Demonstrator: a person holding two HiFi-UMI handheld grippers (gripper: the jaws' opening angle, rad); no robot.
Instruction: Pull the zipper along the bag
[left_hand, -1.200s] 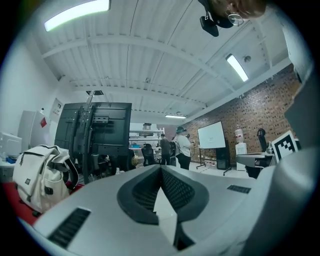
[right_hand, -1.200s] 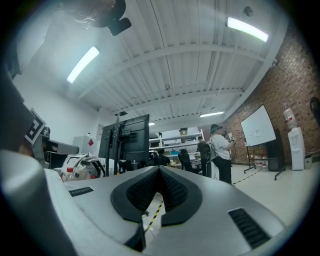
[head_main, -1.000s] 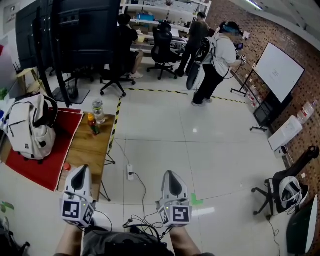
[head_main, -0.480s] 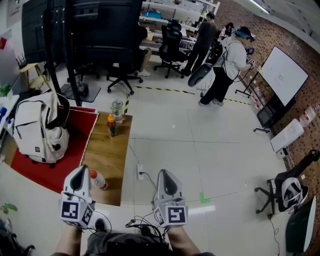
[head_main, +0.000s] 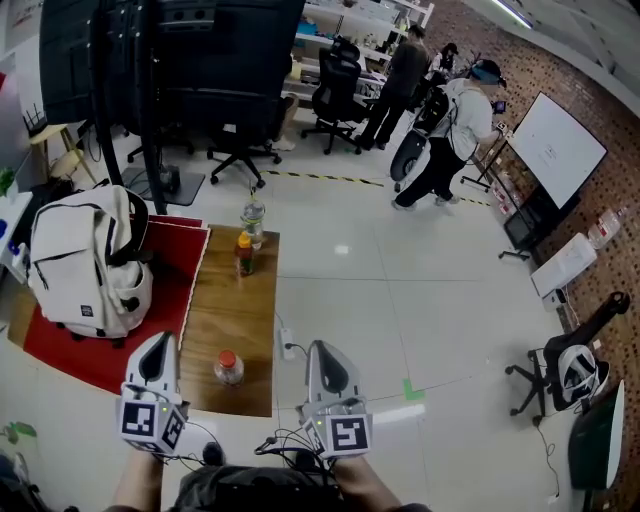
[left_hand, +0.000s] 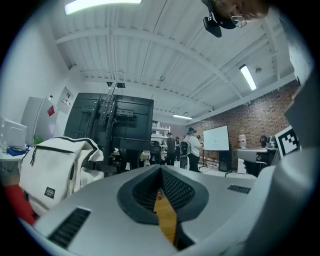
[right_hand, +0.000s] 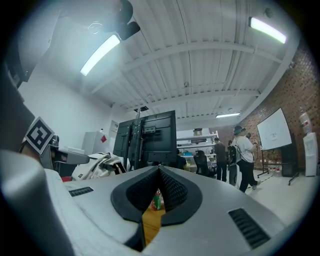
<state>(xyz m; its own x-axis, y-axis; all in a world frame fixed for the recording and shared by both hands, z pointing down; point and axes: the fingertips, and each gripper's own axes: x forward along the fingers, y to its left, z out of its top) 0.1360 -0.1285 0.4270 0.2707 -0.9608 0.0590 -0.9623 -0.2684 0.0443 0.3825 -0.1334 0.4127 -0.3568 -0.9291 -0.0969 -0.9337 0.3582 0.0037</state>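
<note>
**Short of the desk: no zipper work is showing yet**

At the left end of the wooden desk, on a red mat, the white fabric backpack with black straps is sitting upright, and nothing is touching it. Dark zipper lines are running across its front, but whether they are open or closed is too small to tell.

The left hand-held gripper is hovering over the desk's near edge, well apart from the backpack. Its jaws are resting together with nothing between them; only a sliver of desk is showing through the gap. The right hand-held gripper is hanging over the pale tiled floor just beside the desk, its jaws likewise pressed together and empty.

A clear plastic bottle with a red cap is lying between the two, on the desk's near end. An upright bottle with a yellow label and a taller clear bottle are standing farther along.

By my reading, everything is remaining to be done: reaching the backpack, steadying it, finding the zipper tab, and drawing it along the track.
</note>
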